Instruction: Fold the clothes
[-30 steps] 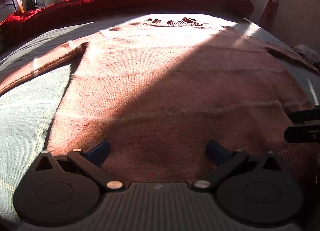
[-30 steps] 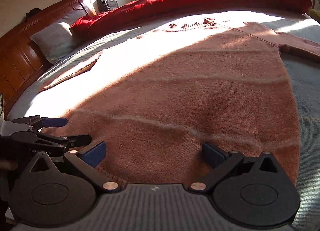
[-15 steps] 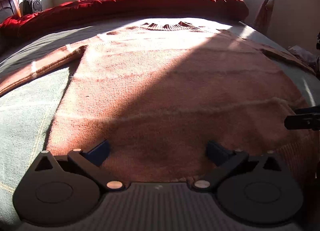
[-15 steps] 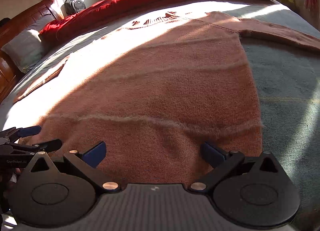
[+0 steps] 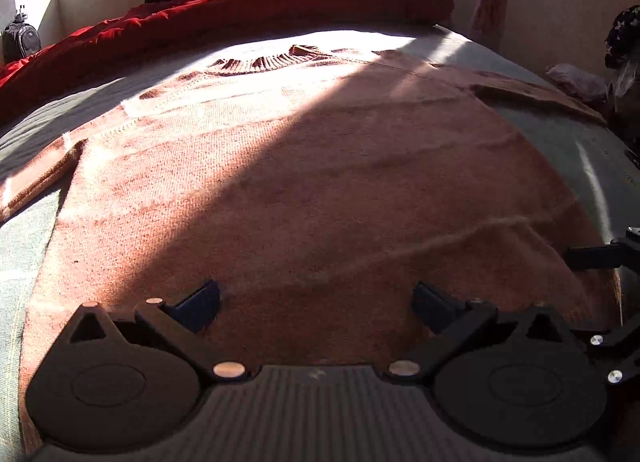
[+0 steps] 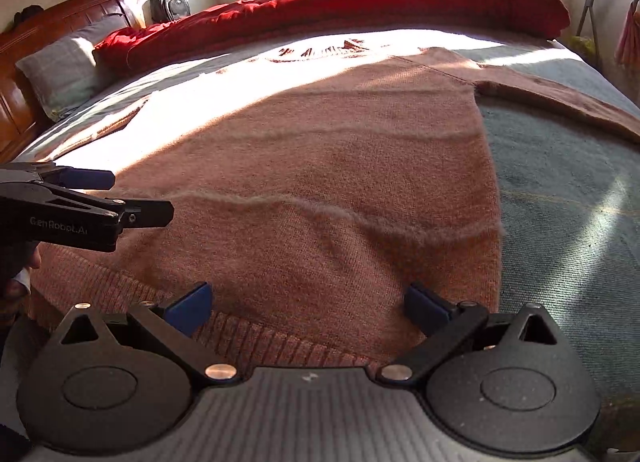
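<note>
The left gripper (image 5: 316,302) is held with its jaws spread wide just above the ribbed hem of the sweater (image 5: 304,182), nothing being gripped between the blue pads (image 5: 200,300). The right gripper (image 6: 308,304) is likewise seen wide apart over the hem near the garment's right edge, with no cloth caught. The sweater is laid flat on the grey-blue bedspread (image 6: 560,190), hem nearest, collar farthest, both sleeves stretched out sideways. Its near half is crossed by shadow, while the far half is lit by sun. Beyond the collar a red quilt (image 6: 360,2) is bunched across the bed. A grey pillow (image 6: 60,70) is propped by the wooden headboard (image 6: 44,22).
</note>
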### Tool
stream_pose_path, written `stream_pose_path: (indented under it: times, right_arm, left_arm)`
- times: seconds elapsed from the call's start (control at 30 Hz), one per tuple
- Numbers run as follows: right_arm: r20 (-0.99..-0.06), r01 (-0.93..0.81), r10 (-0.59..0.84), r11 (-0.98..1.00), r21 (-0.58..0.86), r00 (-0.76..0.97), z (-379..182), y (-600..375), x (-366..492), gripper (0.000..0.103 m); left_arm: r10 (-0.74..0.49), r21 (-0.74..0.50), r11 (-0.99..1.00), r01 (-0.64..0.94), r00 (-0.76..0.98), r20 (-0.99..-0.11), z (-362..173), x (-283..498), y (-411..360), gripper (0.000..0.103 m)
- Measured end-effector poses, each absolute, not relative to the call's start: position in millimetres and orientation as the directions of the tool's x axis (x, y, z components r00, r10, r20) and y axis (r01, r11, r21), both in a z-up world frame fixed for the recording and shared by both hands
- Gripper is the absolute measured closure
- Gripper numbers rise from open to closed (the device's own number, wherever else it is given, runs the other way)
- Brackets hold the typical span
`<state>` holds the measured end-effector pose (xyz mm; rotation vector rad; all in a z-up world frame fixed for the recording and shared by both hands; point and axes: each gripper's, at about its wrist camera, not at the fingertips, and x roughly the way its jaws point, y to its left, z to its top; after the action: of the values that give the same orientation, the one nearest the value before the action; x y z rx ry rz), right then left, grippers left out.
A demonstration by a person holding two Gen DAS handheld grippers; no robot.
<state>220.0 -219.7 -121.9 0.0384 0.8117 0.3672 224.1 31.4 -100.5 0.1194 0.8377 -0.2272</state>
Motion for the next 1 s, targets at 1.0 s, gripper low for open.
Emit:
stream_pose_path:
  times: [1.0]
  right_arm:
    - [-0.689,-0.237,0.293,0.955,0.178,0.663,-103,-213,231,0.0]
  left_arm:
    - [-0.309,-0.236,0.951,0.201,0.662,-0.683,-67,222,137,0.001]
